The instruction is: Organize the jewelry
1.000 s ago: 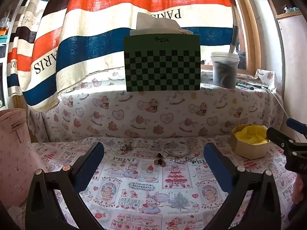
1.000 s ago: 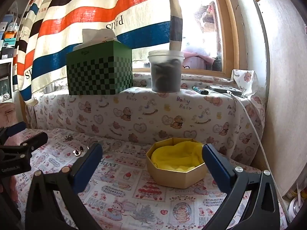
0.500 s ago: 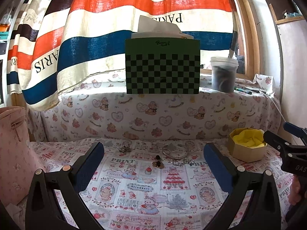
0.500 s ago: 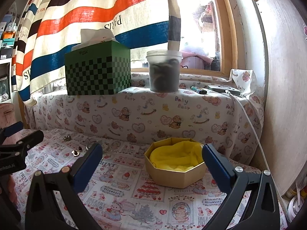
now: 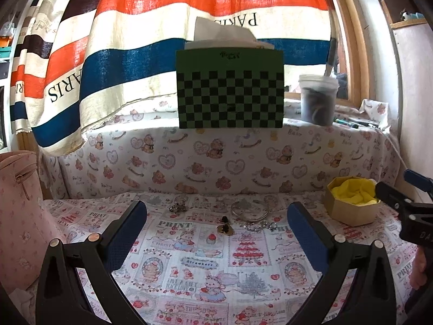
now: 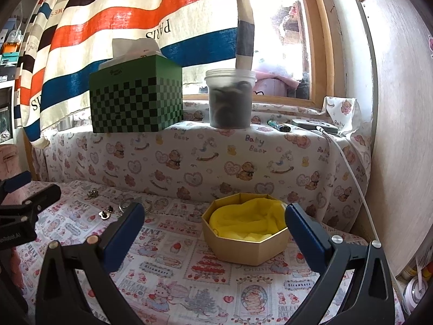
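Note:
Jewelry lies on the printed tablecloth: a silver bangle (image 5: 249, 210), a chain bracelet (image 5: 257, 226), dark earrings (image 5: 225, 227) and a small silver piece (image 5: 177, 207). The earrings (image 6: 105, 213) also show in the right wrist view. A gold heart-shaped box (image 6: 245, 246) lined with yellow cloth (image 6: 243, 220) stands at the right; it shows in the left wrist view (image 5: 351, 212) too. My left gripper (image 5: 216, 230) is open and empty, short of the jewelry. My right gripper (image 6: 213, 231) is open and empty, just before the box.
A green checkered tissue box (image 5: 230, 89) and a plastic jar (image 5: 318, 98) stand on the cloth-covered ledge behind. A pink bag (image 5: 19, 216) stands at the left. A striped curtain (image 5: 135, 40) hangs behind. A white cable (image 6: 351, 168) runs down at the right.
Both grippers have drawn back a little from the table's back; the jewelry and box look slightly smaller and farther. Both stay open.

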The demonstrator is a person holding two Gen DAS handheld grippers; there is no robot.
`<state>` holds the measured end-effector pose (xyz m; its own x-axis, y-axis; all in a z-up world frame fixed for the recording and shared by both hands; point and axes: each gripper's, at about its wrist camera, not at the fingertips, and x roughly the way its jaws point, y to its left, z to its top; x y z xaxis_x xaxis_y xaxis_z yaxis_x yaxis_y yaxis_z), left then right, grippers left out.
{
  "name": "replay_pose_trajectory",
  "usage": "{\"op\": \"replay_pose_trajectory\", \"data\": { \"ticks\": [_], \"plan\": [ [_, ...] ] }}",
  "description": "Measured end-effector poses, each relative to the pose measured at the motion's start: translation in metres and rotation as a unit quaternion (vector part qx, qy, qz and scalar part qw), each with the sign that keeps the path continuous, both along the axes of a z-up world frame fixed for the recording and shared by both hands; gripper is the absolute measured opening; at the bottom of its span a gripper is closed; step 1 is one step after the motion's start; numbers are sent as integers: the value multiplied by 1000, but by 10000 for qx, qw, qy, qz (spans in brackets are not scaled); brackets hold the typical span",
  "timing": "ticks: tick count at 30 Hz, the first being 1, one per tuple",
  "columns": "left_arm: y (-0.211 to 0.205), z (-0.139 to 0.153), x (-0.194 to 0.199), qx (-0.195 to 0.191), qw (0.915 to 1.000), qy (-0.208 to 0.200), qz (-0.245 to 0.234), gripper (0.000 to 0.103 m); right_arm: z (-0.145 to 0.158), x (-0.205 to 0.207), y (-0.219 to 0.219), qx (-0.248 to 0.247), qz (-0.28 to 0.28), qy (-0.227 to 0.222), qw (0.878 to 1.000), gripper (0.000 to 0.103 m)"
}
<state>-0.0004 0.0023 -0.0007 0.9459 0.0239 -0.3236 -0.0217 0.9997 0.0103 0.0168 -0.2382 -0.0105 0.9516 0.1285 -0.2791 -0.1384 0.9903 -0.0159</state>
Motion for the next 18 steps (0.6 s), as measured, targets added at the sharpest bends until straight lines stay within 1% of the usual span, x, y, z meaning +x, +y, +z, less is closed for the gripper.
{"op": "replay_pose_trajectory", "data": {
  "ticks": [5, 8, 11, 14, 16, 18],
  "plan": [
    [0, 0, -3, -23, 9999, -68, -134, 103, 0, 0, 1, -43, 38, -19, 10000, 103],
    [0, 1, -4, -37, 9999, -90, -110, 103, 0, -1, 5, -130, 71, -44, 9999, 103],
    [2, 2, -5, -56, 9999, -138, -89, 103, 0, -2, 5, -115, 63, -67, 9999, 103],
    [1, 1, -4, -27, 9999, -118, -21, 103, 0, -2, 4, -96, 49, -43, 9999, 103],
    [-1, 0, 0, 59, 10000, -3, 53, 103, 0, -1, 3, -80, 34, -27, 10000, 103],
    [-1, 0, 2, 53, 10000, 61, 32, 103, 0, -2, 3, -74, 3, -30, 10000, 103]
  ]
}}
